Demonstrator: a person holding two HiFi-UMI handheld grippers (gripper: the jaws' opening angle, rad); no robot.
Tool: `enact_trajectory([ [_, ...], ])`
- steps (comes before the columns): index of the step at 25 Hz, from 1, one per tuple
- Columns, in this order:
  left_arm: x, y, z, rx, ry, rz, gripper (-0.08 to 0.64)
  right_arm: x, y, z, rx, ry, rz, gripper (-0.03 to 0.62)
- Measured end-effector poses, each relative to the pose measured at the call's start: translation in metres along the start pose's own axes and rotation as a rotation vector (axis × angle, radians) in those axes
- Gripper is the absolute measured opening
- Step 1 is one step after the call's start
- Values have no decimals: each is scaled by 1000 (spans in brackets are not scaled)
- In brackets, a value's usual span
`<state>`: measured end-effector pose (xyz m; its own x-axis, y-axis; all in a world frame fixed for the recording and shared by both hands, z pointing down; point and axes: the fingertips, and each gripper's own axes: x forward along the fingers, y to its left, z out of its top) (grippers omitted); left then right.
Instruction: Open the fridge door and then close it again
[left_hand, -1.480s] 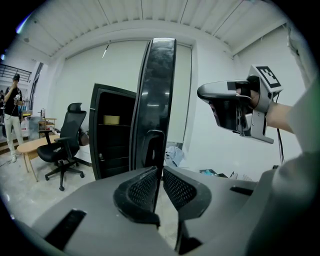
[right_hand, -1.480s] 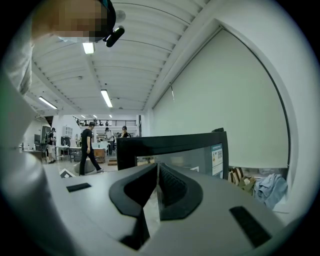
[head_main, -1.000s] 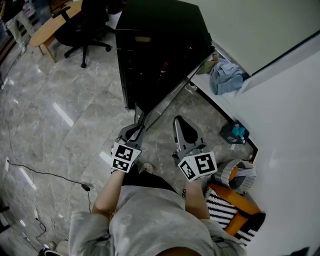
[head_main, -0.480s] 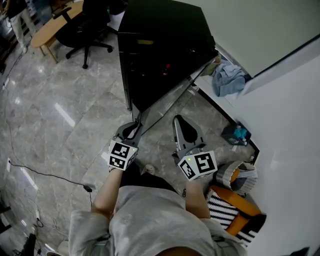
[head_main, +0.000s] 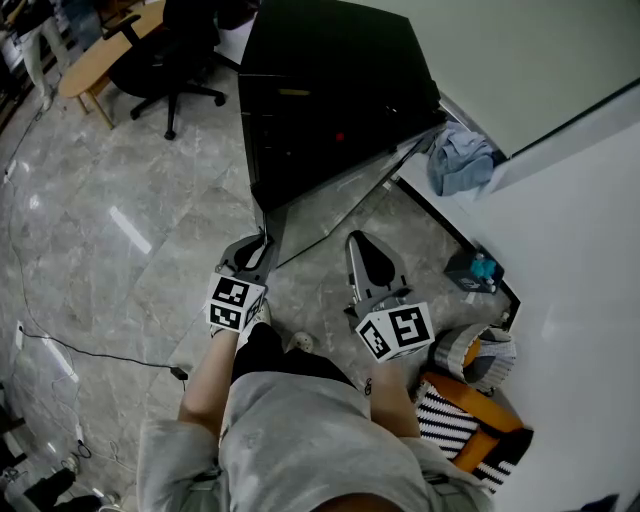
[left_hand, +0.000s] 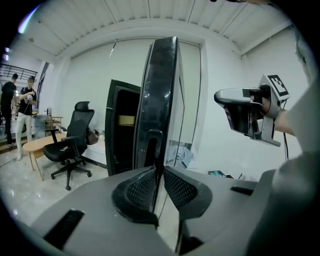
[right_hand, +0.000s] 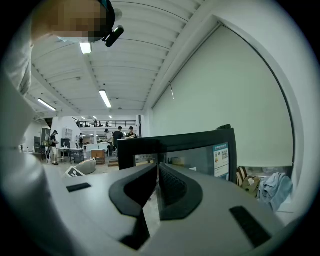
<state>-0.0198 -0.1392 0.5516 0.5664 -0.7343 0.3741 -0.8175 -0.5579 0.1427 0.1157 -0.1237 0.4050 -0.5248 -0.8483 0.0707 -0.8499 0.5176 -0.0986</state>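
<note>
The left gripper (left_hand: 161, 169) was right under my nose. Its jaws stood only a narrow slit apart and had just been easing open. The free edge of the fridge door (left_hand: 161, 85) ran straight up out of that slit, edge-on to me. The long handle recess (left_hand: 152, 149) sat in that edge just above the jaws.

On the other side, my right gripper (right_hand: 158, 166) had its jaws brought together with nothing between them. It hung in the air apart from the door, looking at the door's broad glass face with a label (right_hand: 222, 159) near its corner.

From above, both grippers were out in front of my grey shirt (head_main: 300, 440), over the marble floor (head_main: 130, 210).

Beyond them the black fridge (head_main: 330, 80) stood near the wall with its cabinet gaping and the door swung well out from it. A crumpled blue cloth (head_main: 458, 160) lay by the wall just beside the fridge. Off to the left, a black office chair (left_hand: 74, 142) stood on the floor. Far at the back I could see a couple of people (left_hand: 20, 110) standing.
</note>
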Motion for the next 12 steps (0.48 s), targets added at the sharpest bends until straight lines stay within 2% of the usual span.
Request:
enact_trajectory([
  [12,27,65,18,23,11,17,63,41,-9,-5,8,20,-35,26],
])
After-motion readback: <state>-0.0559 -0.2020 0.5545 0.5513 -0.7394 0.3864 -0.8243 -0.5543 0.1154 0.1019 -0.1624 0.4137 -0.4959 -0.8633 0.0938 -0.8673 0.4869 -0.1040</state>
